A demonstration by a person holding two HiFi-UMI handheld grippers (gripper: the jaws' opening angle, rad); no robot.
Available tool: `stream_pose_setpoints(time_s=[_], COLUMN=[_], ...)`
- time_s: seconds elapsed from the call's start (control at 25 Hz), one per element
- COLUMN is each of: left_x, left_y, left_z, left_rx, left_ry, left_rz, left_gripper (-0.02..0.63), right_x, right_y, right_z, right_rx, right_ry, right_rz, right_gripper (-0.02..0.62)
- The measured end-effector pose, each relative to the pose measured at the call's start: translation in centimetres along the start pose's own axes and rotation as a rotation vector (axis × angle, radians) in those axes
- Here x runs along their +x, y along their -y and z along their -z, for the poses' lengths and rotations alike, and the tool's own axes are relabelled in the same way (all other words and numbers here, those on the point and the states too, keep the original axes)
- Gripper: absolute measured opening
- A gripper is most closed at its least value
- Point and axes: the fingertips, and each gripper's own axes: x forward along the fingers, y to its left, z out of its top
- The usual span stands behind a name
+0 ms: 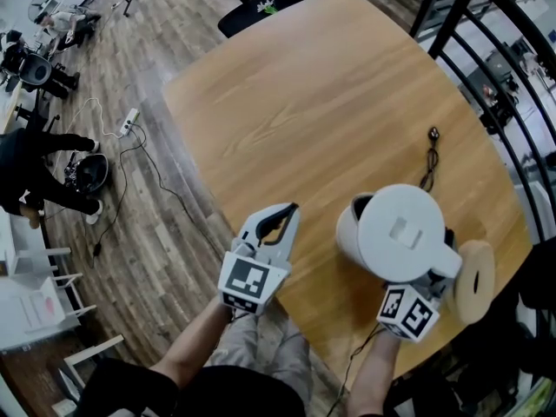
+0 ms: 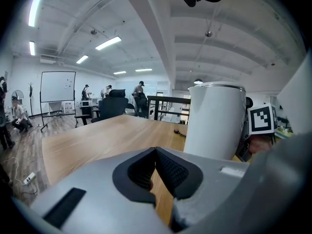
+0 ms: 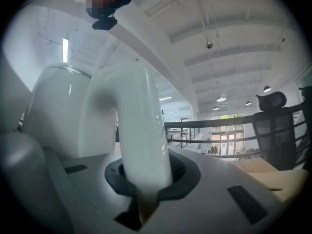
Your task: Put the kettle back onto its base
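Observation:
A white electric kettle [image 1: 397, 231] with a flat lid is over the right front part of the round wooden table [image 1: 295, 102]. My right gripper [image 1: 432, 281] comes from the near side and is shut on the kettle's handle [image 3: 138, 130]; in the right gripper view the curved handle fills the jaws, with the kettle's body [image 3: 56, 113] just behind. My left gripper [image 1: 290, 209] hovers left of the kettle [image 2: 214, 121], shut with nothing in it. A black cord [image 1: 428, 168] runs from a plug to under the kettle. The base is hidden from me.
A pale round disc [image 1: 475, 281] sits at the table's right edge, close to the kettle. A black railing [image 1: 486, 68] runs along the far right. A dark office chair [image 1: 261, 7] stands at the table's far side. Cables and gear lie on the wooden floor [image 1: 122, 129] to the left.

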Motion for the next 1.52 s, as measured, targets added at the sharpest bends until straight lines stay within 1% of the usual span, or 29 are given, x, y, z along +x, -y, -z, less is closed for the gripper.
stream_pose_setpoints(time_s=[0.16, 0.84, 1.12, 1.52], left_x=[0.0, -0.3, -0.5, -0.7], left_y=[0.2, -0.2, 0.0, 0.2], left_z=[0.2, 1.9, 2.6, 2.7], left_rx=[-0.004, -0.016, -0.02, -0.024], left_ry=[-0.001, -0.022, -0.031, -0.031], left_rz=[0.0, -0.003, -0.003, 0.001], left_gripper=[0.003, 0.003, 0.003, 0.003], right_x=[-0.1, -1.0, -1.4, -1.6], right_y=[-0.3, 0.4, 0.2, -0.1], right_z=[0.5, 1.7, 1.5, 1.7], right_rx=[-0.024, 0.046, 0.018, 0.034], right_ry=[-0.004, 0.019, 0.044, 0.033], right_rz=[0.0, 0.023, 0.012, 0.001], right_gripper=[0.043, 0.048, 0.048, 0.057])
